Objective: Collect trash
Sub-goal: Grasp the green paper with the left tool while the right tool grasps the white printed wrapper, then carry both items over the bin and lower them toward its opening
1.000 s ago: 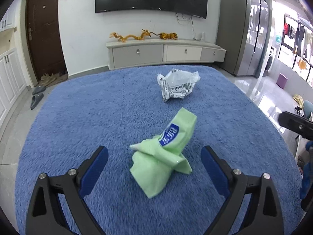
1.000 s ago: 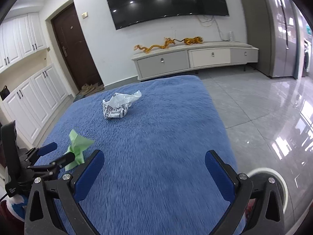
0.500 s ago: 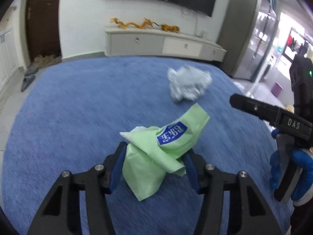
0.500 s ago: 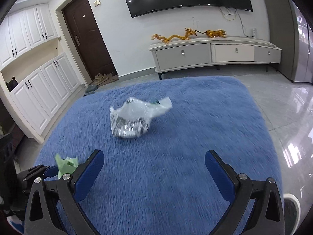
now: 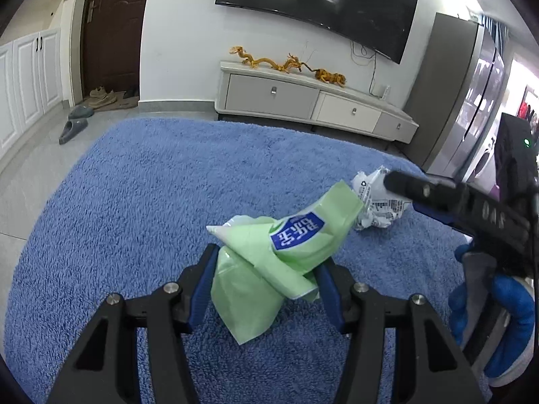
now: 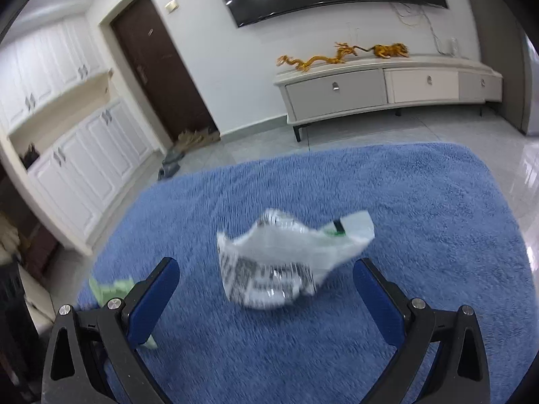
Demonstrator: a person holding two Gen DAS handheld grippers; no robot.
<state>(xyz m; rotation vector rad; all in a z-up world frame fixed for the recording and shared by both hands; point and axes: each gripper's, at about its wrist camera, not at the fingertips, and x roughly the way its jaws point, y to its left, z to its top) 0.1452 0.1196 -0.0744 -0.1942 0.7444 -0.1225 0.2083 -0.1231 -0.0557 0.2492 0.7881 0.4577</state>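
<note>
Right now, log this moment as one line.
left hand-held gripper: shut on green wrapper | right hand-held gripper: open, nearing white wrapper | blue rug

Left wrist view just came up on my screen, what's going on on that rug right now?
A person is picking trash off the blue rug with a handheld gripper in each hand. The left gripper has closed on the crumpled green wrapper, which is pinched between its blue pads. The right gripper is open and lined up on the crumpled white wrapper, which lies on the rug just ahead of its fingers, not yet gripped. A blue-gloved hand holds the right gripper.
</note>
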